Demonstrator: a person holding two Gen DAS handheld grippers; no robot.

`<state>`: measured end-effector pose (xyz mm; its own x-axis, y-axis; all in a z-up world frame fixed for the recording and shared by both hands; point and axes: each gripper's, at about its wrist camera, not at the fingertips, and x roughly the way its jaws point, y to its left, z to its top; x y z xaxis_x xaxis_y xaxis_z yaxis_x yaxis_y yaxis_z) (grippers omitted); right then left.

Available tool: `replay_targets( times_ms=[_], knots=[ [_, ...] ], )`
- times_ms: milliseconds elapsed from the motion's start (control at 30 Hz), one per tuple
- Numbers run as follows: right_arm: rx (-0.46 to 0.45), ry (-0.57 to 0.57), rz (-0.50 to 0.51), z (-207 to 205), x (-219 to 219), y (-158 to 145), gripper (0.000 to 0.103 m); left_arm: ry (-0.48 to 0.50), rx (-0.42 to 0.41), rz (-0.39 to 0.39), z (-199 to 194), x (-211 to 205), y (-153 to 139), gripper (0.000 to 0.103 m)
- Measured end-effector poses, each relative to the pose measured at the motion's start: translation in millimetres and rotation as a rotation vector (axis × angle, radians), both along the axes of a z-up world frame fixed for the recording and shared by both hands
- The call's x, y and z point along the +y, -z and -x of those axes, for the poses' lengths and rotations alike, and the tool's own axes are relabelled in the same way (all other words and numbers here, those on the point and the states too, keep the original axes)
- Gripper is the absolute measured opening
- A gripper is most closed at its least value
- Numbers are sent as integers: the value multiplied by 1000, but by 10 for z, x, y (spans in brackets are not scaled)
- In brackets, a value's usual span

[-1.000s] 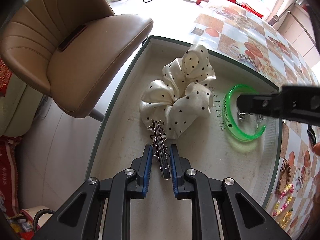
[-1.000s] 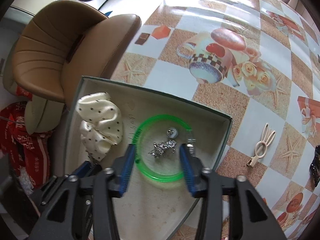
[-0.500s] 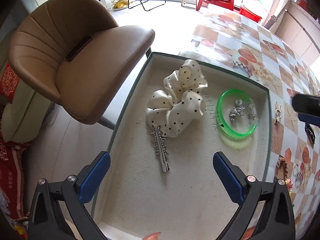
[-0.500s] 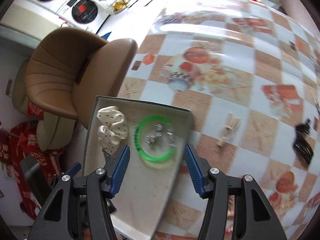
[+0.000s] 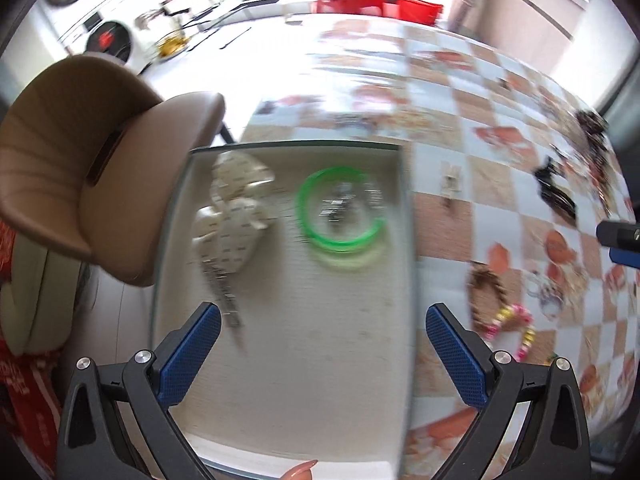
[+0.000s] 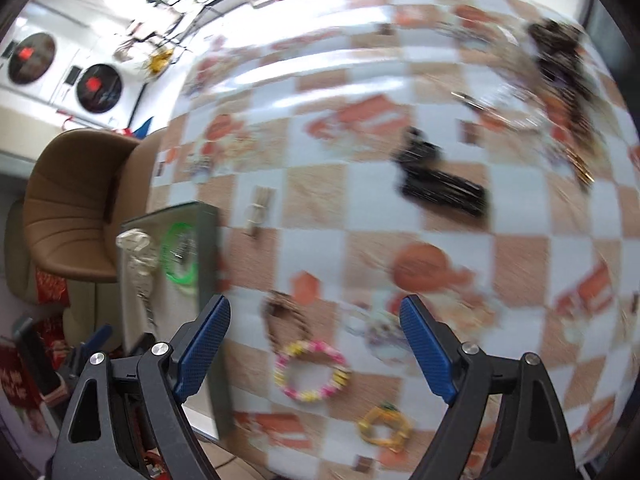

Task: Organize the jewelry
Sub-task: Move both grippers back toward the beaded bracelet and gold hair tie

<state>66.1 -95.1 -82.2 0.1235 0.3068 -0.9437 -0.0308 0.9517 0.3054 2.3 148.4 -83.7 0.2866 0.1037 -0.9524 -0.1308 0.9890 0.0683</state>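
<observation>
Left gripper (image 5: 322,354) and right gripper (image 6: 314,346): black angular arms showing silver screws, fingers (image 5: 188,354) wearing blue textured pads.

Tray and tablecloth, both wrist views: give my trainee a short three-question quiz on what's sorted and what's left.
1. True or false: the green bangle lies inside the tray.
2. Where is the pink-and-yellow bead bracelet? A in the tray; B on the tablecloth; C in a gripper.
3. What does the left gripper hold?

Key: 1 true. 2 B. 3 Nothing; its jaws stand wide open above the tray.
</observation>
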Motion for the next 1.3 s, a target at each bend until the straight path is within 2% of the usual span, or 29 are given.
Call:
replay_targets(
  times_ms=[267,433,633,833,1067,1100,1233,1300],
  knots=[
    [68,68,56,464,-549,105,89,120,10,44,-53,-584,-41,103],
    [92,18,113,762,-616,224,89,193,41,92,-48,-891,16,103],
    [95,-92,165,1084,-533,390,89,232,105,129,-33,-1159,209,103],
    [60,-191,201,1302,-384,549,89,233,180,140,-24,-1321,469,103],
    [4,-235,232,1402,-243,724,89,157,246,147,-58,-1313,718,103],
    [-2,-230,235,1405,-229,757,89,150,253,146,-65,-1303,742,98],
    [-31,-211,259,1430,-212,819,89,145,272,138,-74,-1315,817,95],
    [-47,-209,279,1447,-182,835,87,148,277,137,-73,-1331,838,89]
  ],
)
